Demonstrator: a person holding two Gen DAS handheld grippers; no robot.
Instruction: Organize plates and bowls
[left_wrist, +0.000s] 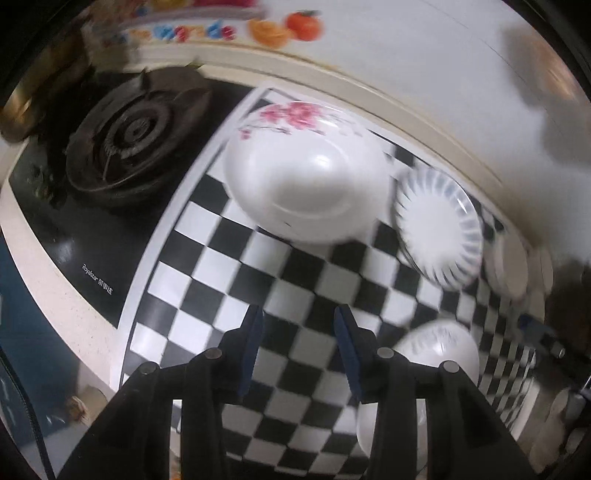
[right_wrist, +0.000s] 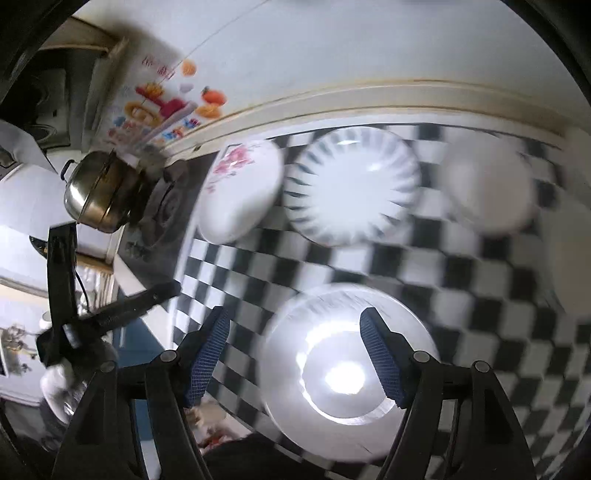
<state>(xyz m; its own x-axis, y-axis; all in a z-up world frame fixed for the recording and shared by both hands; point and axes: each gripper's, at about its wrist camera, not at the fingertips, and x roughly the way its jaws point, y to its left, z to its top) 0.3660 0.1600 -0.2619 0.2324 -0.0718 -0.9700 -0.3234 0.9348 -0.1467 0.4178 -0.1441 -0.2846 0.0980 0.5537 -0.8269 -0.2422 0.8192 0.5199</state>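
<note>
A white plate with pink flowers (left_wrist: 303, 173) lies at the back of the checkered mat (left_wrist: 229, 266), with a blue-striped plate (left_wrist: 439, 229) to its right. A striped bowl (left_wrist: 439, 347) sits near the front right. My left gripper (left_wrist: 299, 325) is open and empty above the mat, in front of the flower plate. In the right wrist view my right gripper (right_wrist: 295, 325) is open above the upturned striped bowl (right_wrist: 343, 373), not touching it. Behind it lie the flower plate (right_wrist: 240, 192), the striped plate (right_wrist: 351, 188) and a blurred white bowl (right_wrist: 487, 188).
A gas stove burner (left_wrist: 125, 136) lies left of the mat. A steel pot (right_wrist: 99, 192) stands on the stove. The wall (left_wrist: 406, 55) runs along the back. More white dishes (left_wrist: 509, 266) stand at the far right. The left gripper's handle (right_wrist: 62, 280) shows at the left.
</note>
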